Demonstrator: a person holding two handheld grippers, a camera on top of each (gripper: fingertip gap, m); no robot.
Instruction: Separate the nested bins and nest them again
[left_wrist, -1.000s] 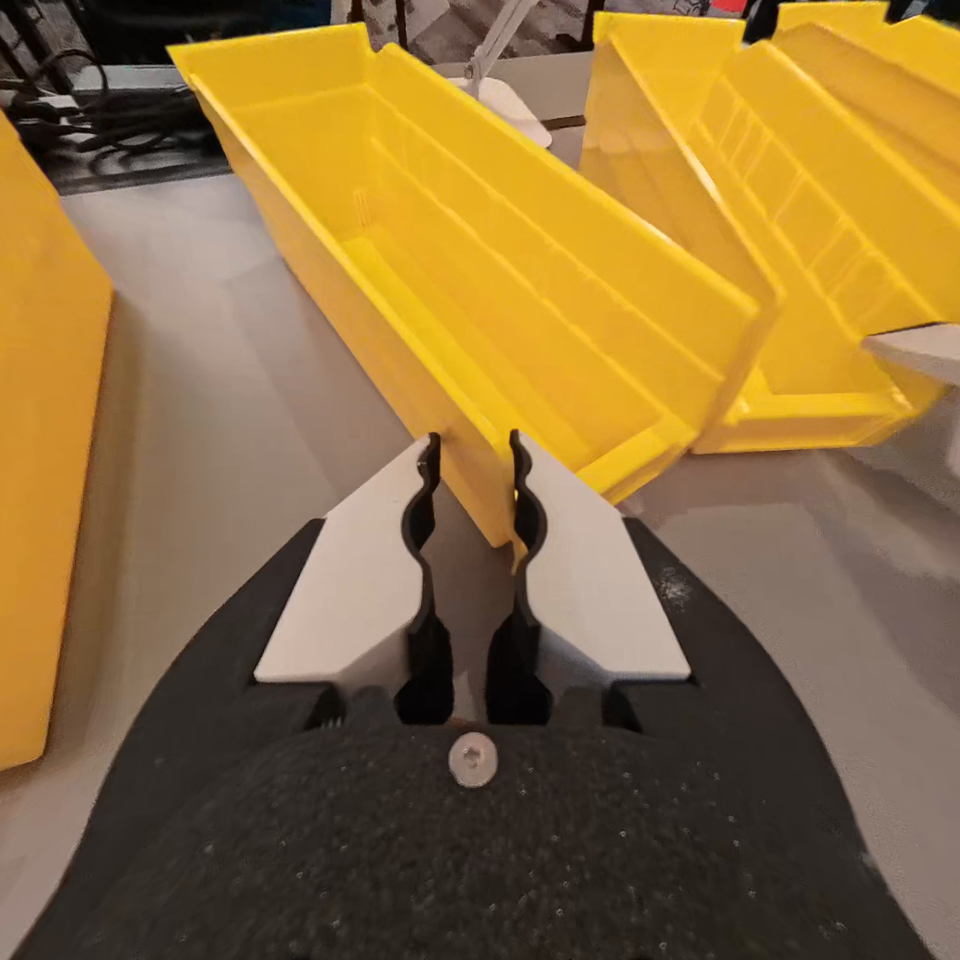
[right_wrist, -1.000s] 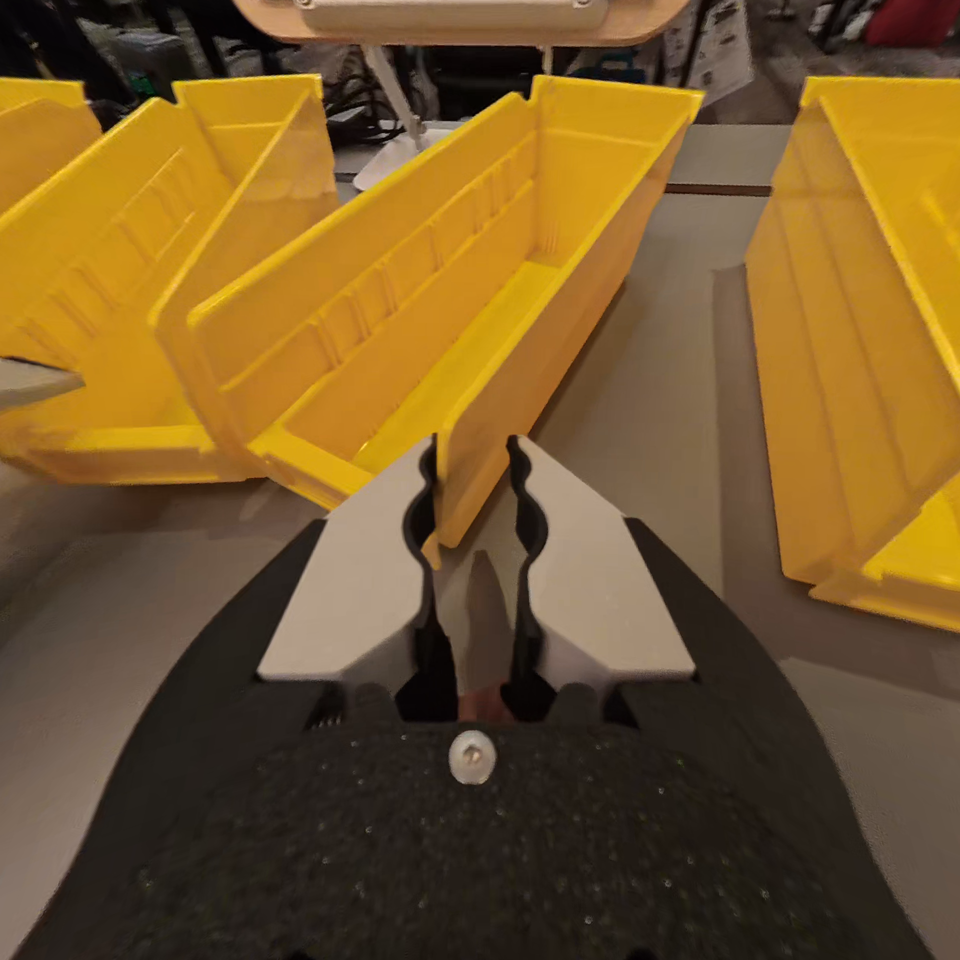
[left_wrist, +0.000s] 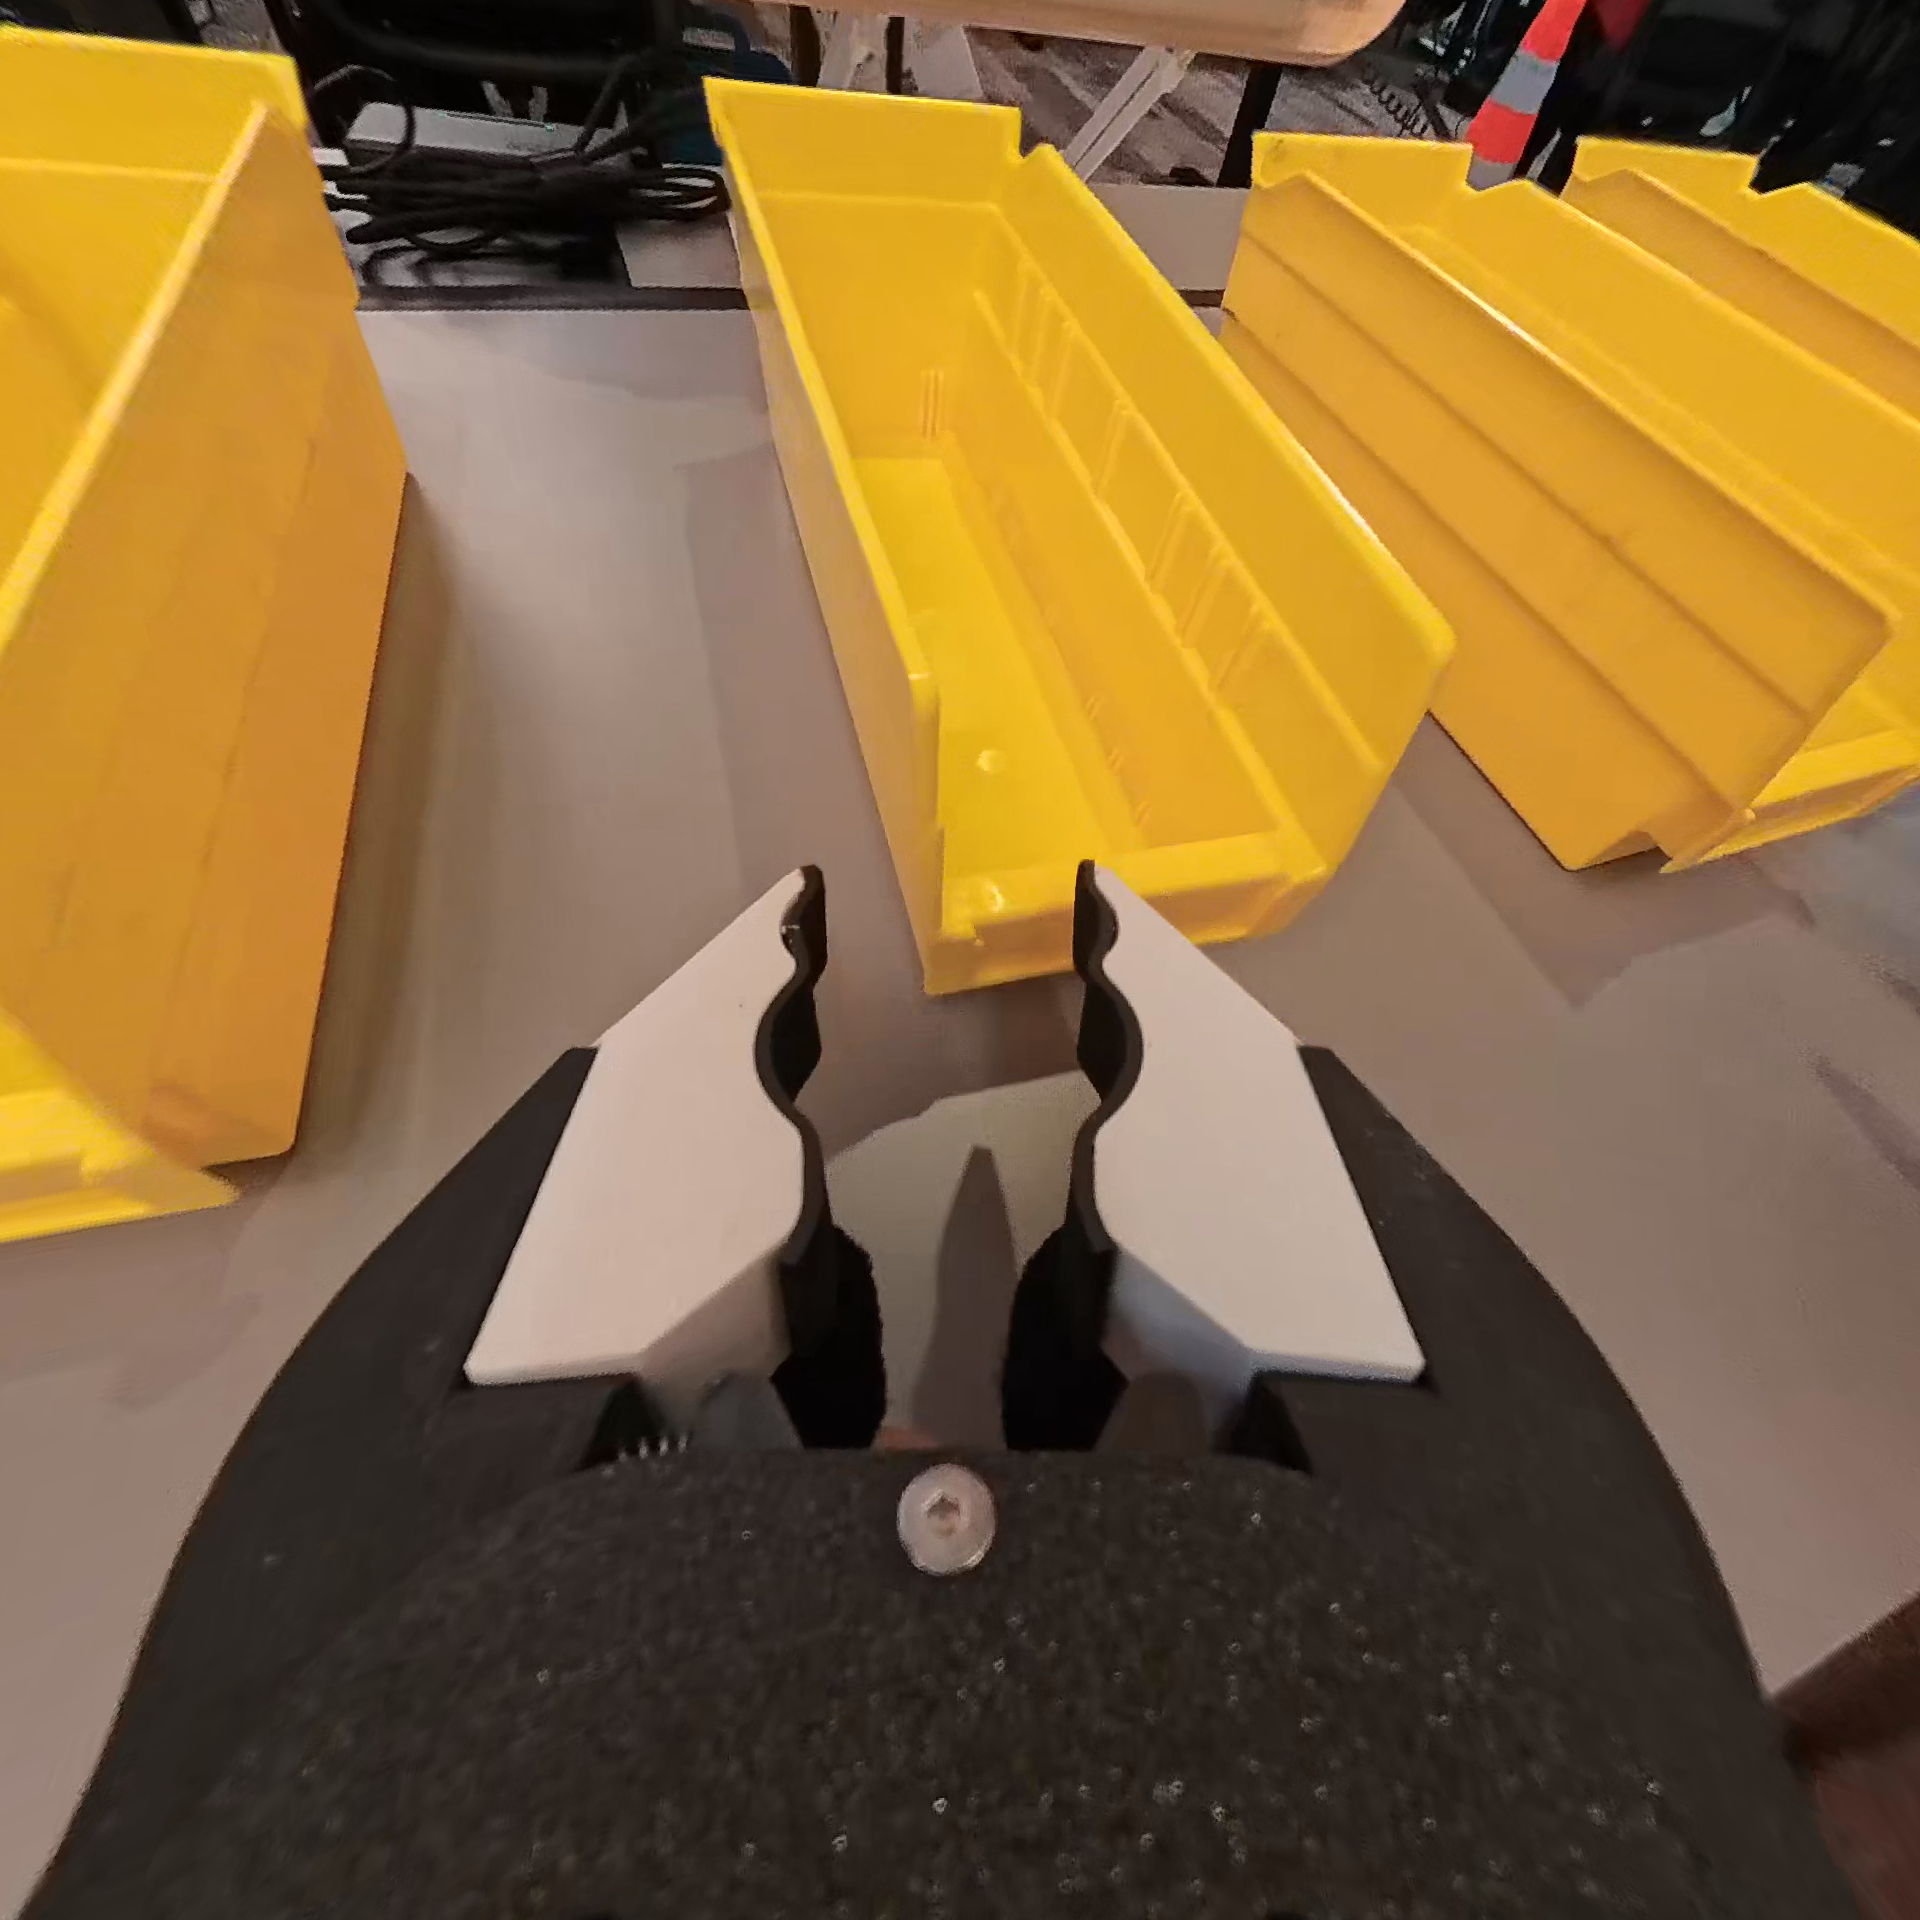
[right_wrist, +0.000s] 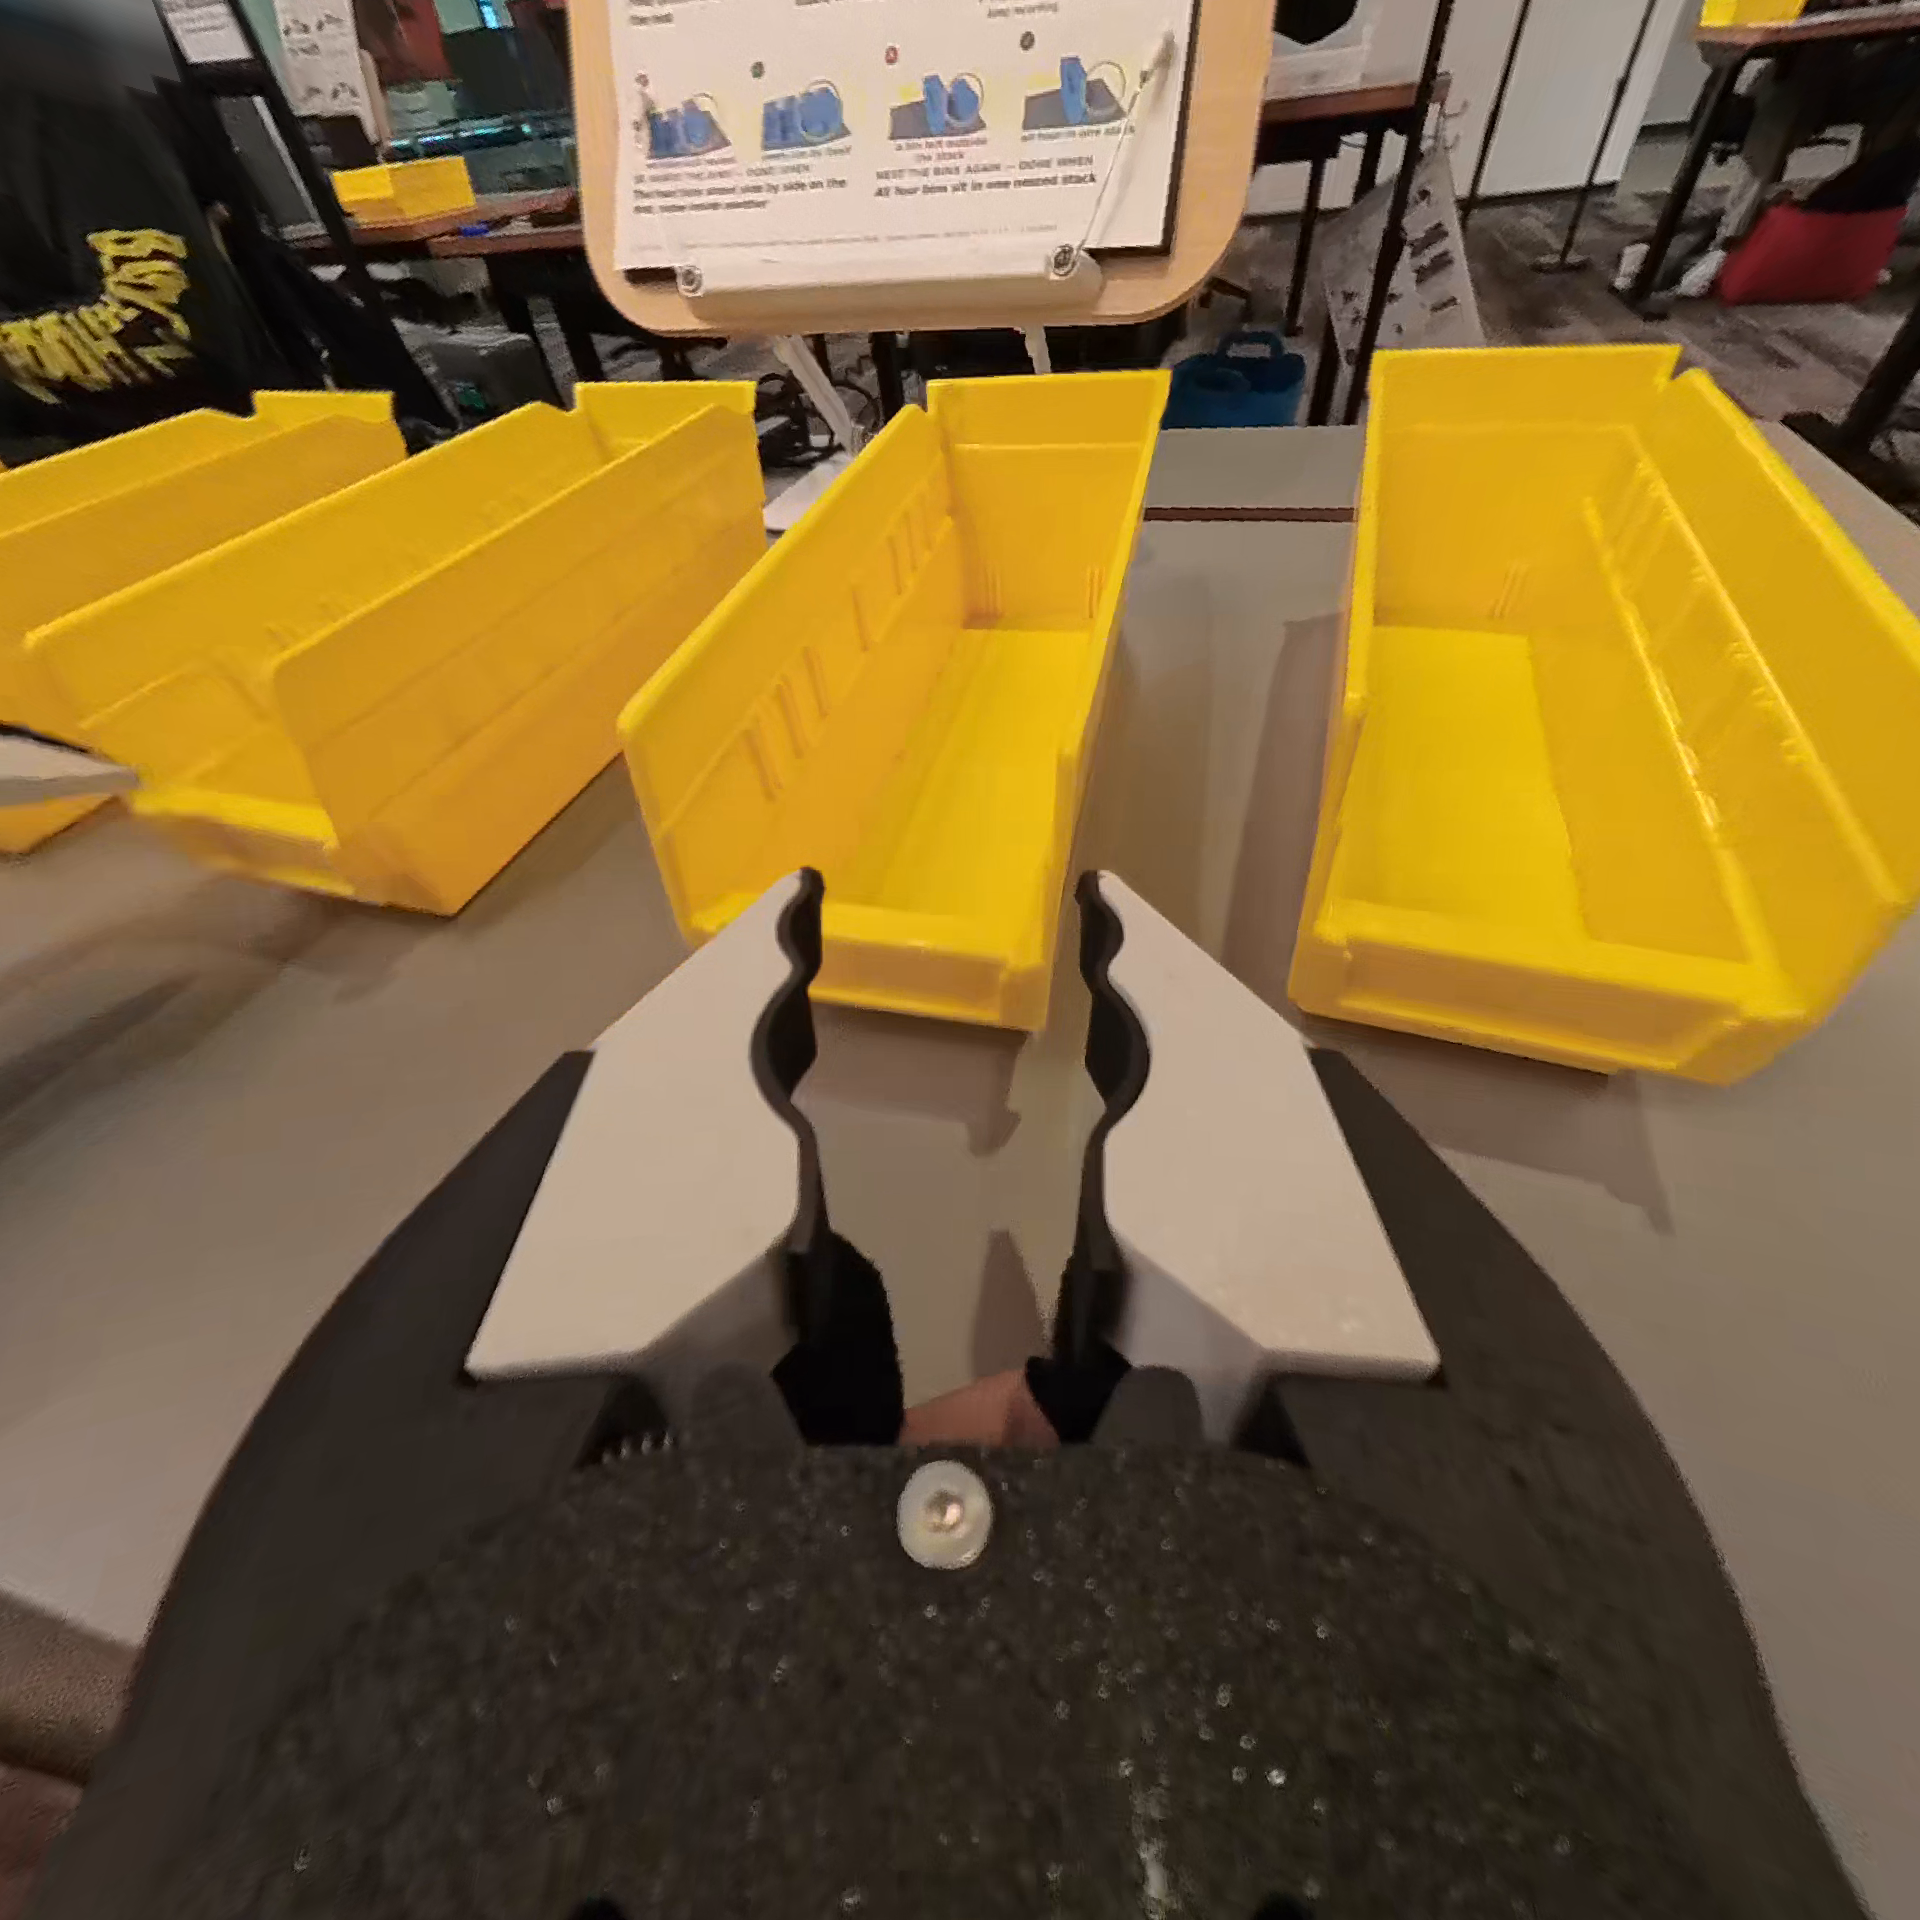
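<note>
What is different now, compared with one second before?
Both tongs, left and right, let go of the middle bin, opened and drew back. That bin was tilted off the table; now it stands flat. The other yellow bins did not visibly move.

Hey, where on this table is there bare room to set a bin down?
Widest bare grey strip: between the left bin and the middle bin. The table in front of the bins is bare too. Crowded: the two bins right of the middle one sit close together.
</note>
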